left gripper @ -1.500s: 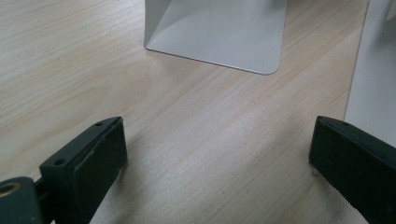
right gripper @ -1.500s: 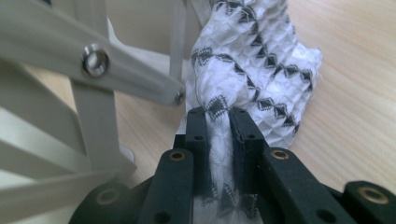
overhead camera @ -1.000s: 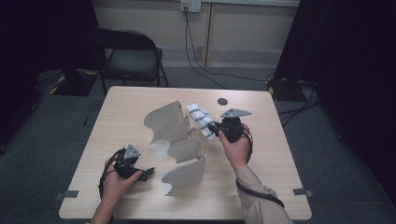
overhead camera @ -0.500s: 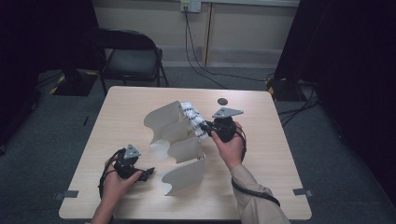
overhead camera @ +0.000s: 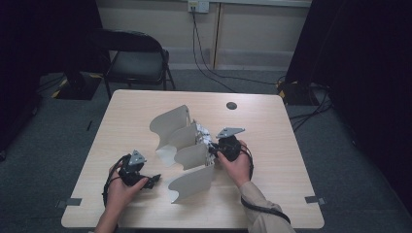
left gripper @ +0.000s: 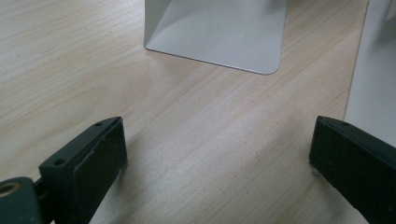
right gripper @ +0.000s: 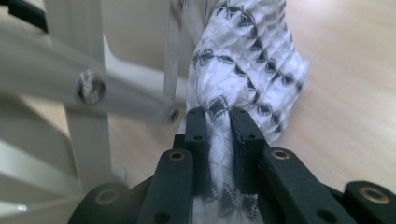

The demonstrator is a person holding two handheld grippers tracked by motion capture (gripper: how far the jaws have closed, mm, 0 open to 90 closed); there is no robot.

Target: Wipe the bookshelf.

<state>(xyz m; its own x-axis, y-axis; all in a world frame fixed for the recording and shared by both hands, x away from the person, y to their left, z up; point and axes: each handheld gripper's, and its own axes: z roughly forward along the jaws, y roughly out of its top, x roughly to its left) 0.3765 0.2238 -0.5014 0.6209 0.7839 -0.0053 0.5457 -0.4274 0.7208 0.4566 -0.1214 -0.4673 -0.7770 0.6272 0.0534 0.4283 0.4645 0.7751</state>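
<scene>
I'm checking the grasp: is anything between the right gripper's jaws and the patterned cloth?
Nothing visible. The right gripper has its jaws shut directly on the black-and-white cloth, which bunches out above them. The white rack stands just beside the jaws, to their left in the right gripper view.

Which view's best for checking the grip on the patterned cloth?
The right gripper view: the white cloth with black pattern sits close up, pinched between the right gripper's fingers. The high view shows the cloth as a small patch beside the white rack, at the right gripper; grip detail is lost.
</scene>
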